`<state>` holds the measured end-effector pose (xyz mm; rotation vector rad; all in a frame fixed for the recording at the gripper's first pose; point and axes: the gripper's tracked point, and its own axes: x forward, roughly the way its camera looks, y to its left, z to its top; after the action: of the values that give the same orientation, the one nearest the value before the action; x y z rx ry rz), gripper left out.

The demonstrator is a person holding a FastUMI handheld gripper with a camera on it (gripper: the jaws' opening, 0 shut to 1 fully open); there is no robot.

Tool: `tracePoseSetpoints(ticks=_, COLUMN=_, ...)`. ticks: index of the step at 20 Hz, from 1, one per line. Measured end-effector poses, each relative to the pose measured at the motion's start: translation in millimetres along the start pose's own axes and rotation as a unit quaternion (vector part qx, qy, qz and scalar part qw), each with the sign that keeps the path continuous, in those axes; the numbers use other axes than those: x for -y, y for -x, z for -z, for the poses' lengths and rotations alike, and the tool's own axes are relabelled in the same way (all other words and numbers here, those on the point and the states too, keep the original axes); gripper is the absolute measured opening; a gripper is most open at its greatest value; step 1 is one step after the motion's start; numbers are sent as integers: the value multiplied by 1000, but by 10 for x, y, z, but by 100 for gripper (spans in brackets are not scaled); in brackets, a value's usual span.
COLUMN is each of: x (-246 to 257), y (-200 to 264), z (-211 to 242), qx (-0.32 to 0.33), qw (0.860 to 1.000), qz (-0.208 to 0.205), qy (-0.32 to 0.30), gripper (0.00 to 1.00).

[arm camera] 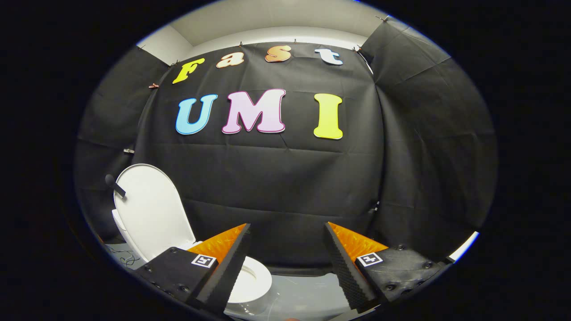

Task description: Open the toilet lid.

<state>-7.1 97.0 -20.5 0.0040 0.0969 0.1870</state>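
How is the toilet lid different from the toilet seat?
The toilet lid stands upright, raised against the black wall; the toilet seat lies flat, down on the bowl. The lid is a solid oval; the seat is a ring, partly hidden behind a finger of the open gripper, which holds nothing. Both are white.

Camera rides tongs [287,232], faces booth wall, toilet [151,214] beyond fingers
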Motion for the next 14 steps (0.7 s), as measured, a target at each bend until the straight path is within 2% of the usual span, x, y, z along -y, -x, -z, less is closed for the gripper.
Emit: tracePoseSetpoints(ticks=14, x=-34, y=-1, z=16, qx=0, qw=1000, qz=-6, qy=1, gripper=98)
